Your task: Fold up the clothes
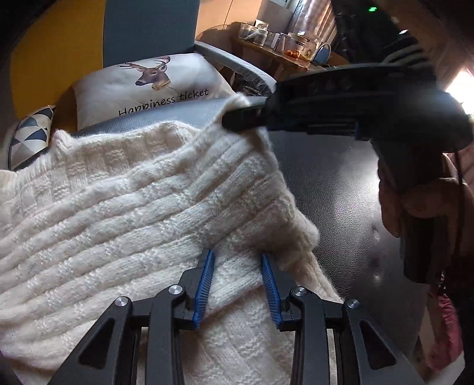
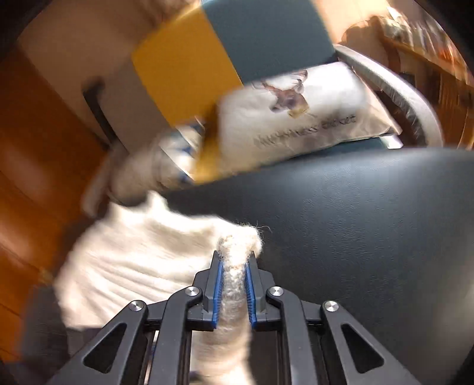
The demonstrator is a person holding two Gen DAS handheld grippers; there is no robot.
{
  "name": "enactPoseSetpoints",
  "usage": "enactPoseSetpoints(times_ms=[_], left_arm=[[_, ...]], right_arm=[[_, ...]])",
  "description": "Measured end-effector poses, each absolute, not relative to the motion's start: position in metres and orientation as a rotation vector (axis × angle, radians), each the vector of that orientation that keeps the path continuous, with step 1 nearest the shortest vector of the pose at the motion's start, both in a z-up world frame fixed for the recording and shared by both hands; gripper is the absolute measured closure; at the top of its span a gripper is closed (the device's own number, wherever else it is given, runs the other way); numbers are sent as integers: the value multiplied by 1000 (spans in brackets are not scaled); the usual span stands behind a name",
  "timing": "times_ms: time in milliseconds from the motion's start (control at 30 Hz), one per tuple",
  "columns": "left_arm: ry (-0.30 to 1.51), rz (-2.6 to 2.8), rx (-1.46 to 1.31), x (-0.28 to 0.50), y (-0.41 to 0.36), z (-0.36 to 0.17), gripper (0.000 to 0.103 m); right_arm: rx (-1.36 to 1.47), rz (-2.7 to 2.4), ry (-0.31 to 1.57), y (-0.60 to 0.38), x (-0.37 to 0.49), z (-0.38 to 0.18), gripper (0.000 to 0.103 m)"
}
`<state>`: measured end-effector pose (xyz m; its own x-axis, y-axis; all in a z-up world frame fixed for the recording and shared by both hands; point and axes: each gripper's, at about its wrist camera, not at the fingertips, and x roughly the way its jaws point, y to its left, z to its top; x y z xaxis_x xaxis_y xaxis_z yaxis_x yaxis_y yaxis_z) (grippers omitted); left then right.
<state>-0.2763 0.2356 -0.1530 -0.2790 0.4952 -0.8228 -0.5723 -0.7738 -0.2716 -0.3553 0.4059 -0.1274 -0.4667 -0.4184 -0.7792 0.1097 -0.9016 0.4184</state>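
The left gripper (image 1: 237, 257) sits w/ its blue-padded fingers (image 1: 204, 284) spread apart, a band of knit lying between them, not pinched. Pad tips rest against a fold edge of the cream sweater (image 1: 133, 207), a chunky ribbed knit that fills most of the left wrist view.

The right gripper (image 2: 234, 257) is clamped on a bunched edge of the same sweater (image 2: 133, 260); in its own view the blue pads (image 2: 218, 293) press the wool from both sides, w/ a fuzzy tuft poking past the tips. Seen from the left wrist cam, the right gripper (image 1: 240, 118) comes in from the right side, nose at the far corner of the knit, that corner lifted above the rest of the garment. A hand (image 1: 414, 201) grips its handle at the right edge.

The sweater lies on a dark leather-like seat surface (image 1: 334, 183), partly folded over itself, its right part bare of fabric. The right wrist view is motion-blurred, so the knit's texture away from the pads can't be made out there.

Behind the seat: a white cushion (image 1: 148, 86) w/ a deer print & the words "Happiness ticket", plus a cushion w/ blue triangles (image 1: 29, 133) to its left. Yellow & grey-blue panels (image 1: 148, 26) stand behind them. Far right, a wooden side table (image 1: 266, 56) carries jars & small items, too small to identify.
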Motion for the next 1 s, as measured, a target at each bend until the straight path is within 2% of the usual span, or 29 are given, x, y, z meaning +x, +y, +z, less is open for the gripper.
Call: enactPoseSetpoints(times_ms=[100,167,267,300,333,400,500,567,633,700,800,867,900,1000], left_arm=[[78,2076,-1288,-274,232,-148,69],[1,2062,-1255,-273,225,-141,69],[-58,2046,-1166,-268,224,-123,69],[-55,2033,-1133,-265,228,-118,69],[-39,2020,-1112,-262,234,-114,69],[-12,1992,-1086,-256,246,-110,69],[-10,1964,-1145,-254,255,-118,69],[-122,1913,-1244,-260,242,-129,69],[-324,1861,-1348,-266,208,-143,69],[-530,1873,-1404,-265,159,-153,68],[-777,2036,-1384,-254,67,-149,64],[-870,2176,-1351,-249,9,-139,62],[-904,2245,-1337,-248,-19,-133,57],[-884,2389,-1351,-262,-74,-122,47]], right_arm=[[1503,-2424,-354,404,-362,-141,90],[1496,-2419,-397,411,-361,-140,85],[1479,-2401,-476,422,-358,-136,84],[1465,-2384,-522,428,-356,-132,82],[1459,-2351,-583,433,-354,-131,76],[1472,-2276,-683,441,-351,-131,76],[1494,-2291,-585,446,-329,-122,75],[1514,-2264,-574,449,-308,-125,75],[1502,-2206,-651,451,-285,-132,75],[1475,-2116,-812,452,-262,-141,73],[1386,-2041,-997,444,-237,-149,70],[1338,-2020,-1081,433,-228,-156,68],[1329,-2016,-1111,427,-227,-159,68],[1308,-1981,-1256,412,-226,-172,67]])
